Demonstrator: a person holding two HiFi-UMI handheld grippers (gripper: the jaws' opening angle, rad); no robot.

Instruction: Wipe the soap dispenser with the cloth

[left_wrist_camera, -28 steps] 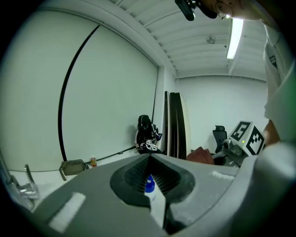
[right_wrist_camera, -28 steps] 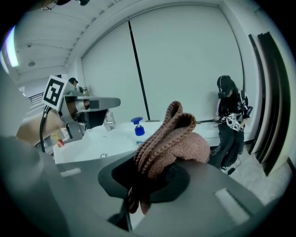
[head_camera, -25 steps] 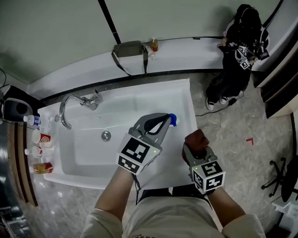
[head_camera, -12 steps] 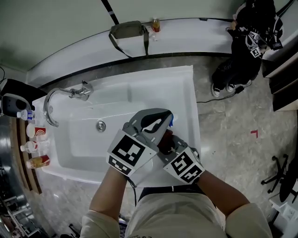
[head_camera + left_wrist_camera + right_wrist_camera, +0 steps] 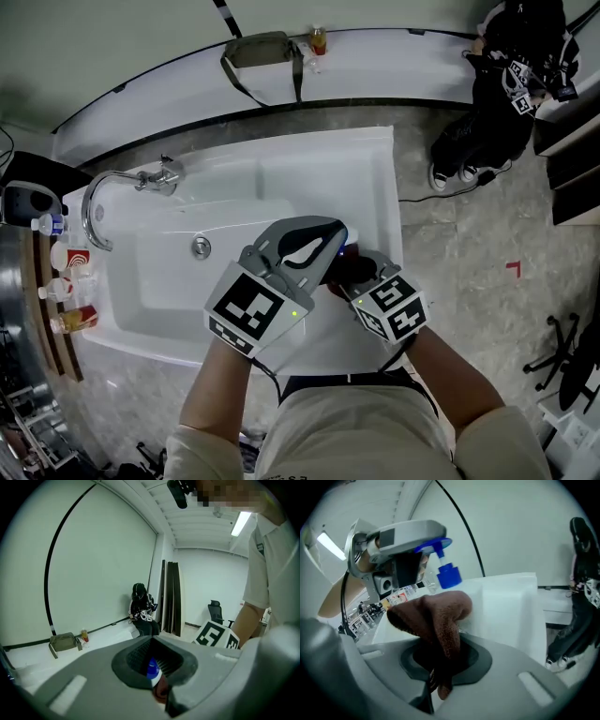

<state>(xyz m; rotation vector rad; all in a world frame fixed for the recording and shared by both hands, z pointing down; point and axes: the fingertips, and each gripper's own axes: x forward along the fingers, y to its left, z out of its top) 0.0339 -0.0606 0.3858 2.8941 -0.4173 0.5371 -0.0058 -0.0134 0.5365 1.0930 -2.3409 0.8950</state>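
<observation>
The left claw (image 5: 319, 246) holds the soap dispenser (image 5: 449, 576), and the right claw (image 5: 356, 274) pinches the cloth (image 5: 436, 616) just beside it, on its right.

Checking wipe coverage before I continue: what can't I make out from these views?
Blue-topped soap dispenser body: head view, under the left gripper; right gripper view, behind the brown terry cloth.
Cloth-to-dispenser contact: unclear in every view.
Small bottles, labels: head view, too small.

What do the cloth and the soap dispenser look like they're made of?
The cloth looks like brown terry fabric: matte, with a fuzzy pile and soft folds. The soap dispenser is probably plastic: its blue moulded head is smooth with a slight sheen, and its body is mostly hidden.
</observation>
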